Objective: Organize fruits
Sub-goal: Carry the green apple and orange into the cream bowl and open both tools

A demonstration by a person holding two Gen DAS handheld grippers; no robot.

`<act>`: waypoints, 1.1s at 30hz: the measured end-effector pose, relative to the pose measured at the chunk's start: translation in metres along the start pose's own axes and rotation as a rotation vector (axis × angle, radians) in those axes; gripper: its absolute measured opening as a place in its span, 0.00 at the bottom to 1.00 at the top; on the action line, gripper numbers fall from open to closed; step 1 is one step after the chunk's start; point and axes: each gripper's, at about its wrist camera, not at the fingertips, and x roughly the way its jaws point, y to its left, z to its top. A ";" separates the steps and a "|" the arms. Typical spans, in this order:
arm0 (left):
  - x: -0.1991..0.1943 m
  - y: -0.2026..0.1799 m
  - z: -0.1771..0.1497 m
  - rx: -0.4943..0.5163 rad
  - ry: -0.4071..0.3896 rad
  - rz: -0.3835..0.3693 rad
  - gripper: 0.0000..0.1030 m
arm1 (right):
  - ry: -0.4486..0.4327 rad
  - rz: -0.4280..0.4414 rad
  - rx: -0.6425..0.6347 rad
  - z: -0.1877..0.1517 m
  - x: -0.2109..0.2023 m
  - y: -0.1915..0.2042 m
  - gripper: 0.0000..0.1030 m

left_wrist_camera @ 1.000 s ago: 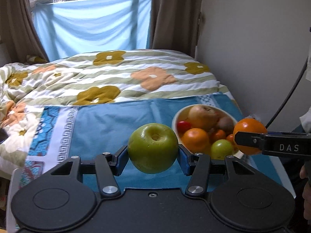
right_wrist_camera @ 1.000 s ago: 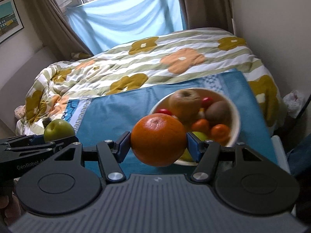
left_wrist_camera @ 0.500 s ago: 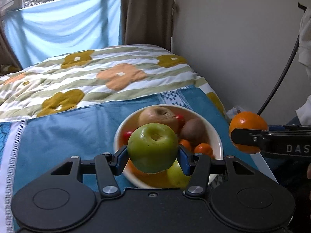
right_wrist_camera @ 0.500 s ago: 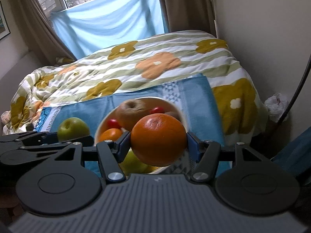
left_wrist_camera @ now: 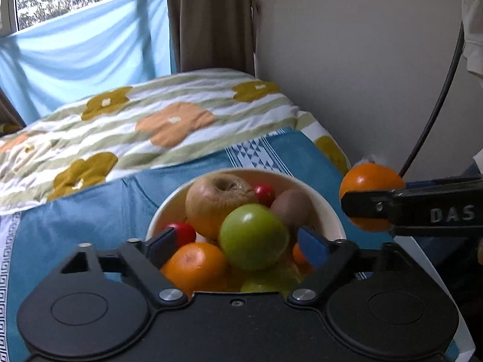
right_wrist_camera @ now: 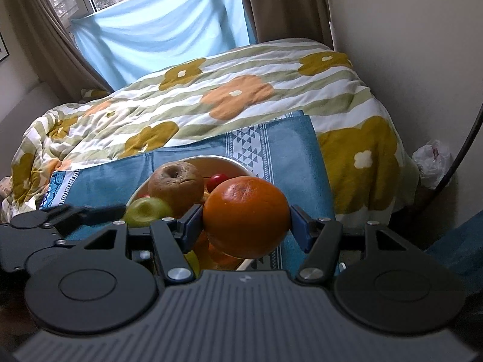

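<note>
A white bowl (left_wrist_camera: 327,211) on a blue cloth holds a brown apple (left_wrist_camera: 215,199), oranges, red cherry tomatoes and a kiwi. My left gripper (left_wrist_camera: 240,244) is open over the bowl; the green apple (left_wrist_camera: 253,236) sits between its spread fingers, touching neither pad, on the fruit pile. My right gripper (right_wrist_camera: 244,220) is shut on a large orange (right_wrist_camera: 246,215) and holds it in the air just right of the bowl (right_wrist_camera: 229,161). The orange also shows in the left wrist view (left_wrist_camera: 371,199). The green apple shows in the right wrist view (right_wrist_camera: 146,211).
The blue cloth (left_wrist_camera: 90,211) lies on a bed with a flowered striped quilt (left_wrist_camera: 166,120). A wall (left_wrist_camera: 362,60) runs close along the right side, with a black cable (left_wrist_camera: 437,105) hanging there. A crumpled plastic bag (right_wrist_camera: 431,163) lies on the floor at the right.
My left gripper moved over the bowl and opened, letting go of the green apple onto the fruit pile. My right gripper still holds the orange and shifted a little right of the bowl.
</note>
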 end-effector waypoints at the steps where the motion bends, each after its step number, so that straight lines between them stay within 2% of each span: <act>1: -0.001 0.001 0.000 -0.002 0.001 0.001 0.88 | 0.003 0.002 0.001 0.001 0.002 -0.001 0.74; 9: -0.017 0.012 -0.004 -0.037 0.000 0.016 0.88 | 0.018 0.027 -0.012 0.006 0.014 0.003 0.74; 20: -0.034 0.038 -0.021 -0.113 0.017 0.087 0.88 | 0.036 0.077 -0.036 0.009 0.043 0.013 0.74; 23: -0.037 0.042 -0.025 -0.126 0.019 0.095 0.88 | 0.039 0.099 -0.021 0.005 0.048 0.011 0.76; 26: -0.038 0.042 -0.026 -0.129 0.020 0.101 0.88 | 0.014 0.117 -0.007 0.003 0.045 0.009 0.90; 33: -0.041 0.039 -0.027 -0.125 0.015 0.105 0.88 | 0.009 0.118 0.010 -0.002 0.043 0.004 0.91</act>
